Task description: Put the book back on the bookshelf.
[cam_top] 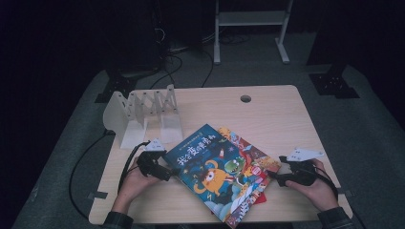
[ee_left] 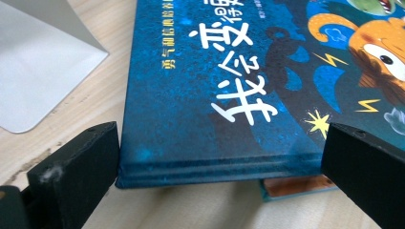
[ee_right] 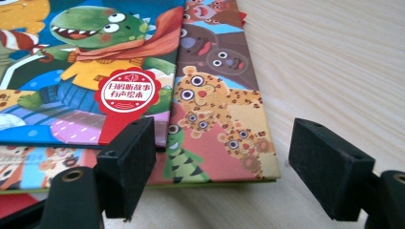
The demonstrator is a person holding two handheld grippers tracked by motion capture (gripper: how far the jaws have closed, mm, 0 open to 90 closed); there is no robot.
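A stack of picture books lies slantwise in the middle of the wooden table [cam_top: 277,119]. The top one is a blue book [cam_top: 205,160] with white characters and an orange monster. Under it lie an animal-pattern book [cam_top: 253,157] and a red one [cam_top: 260,198]. My left gripper [cam_top: 171,172] is open at the blue book's left edge; that edge [ee_left: 215,164] sits between the wide-apart jaws. My right gripper [cam_top: 274,177] is open at the stack's right corner. In its view the leopard-pattern corner [ee_right: 224,129] lies between the jaws, with the blue book's dinosaur cover [ee_right: 95,57] to the left.
A white zigzag book rack [cam_top: 143,112] stands at the table's back left, its base plate [ee_left: 38,71] close to my left gripper. A cable hole [cam_top: 245,98] is near the far edge. Bare wood [ee_right: 334,62] stretches right of the stack. A white frame [cam_top: 250,19] stands beyond the table.
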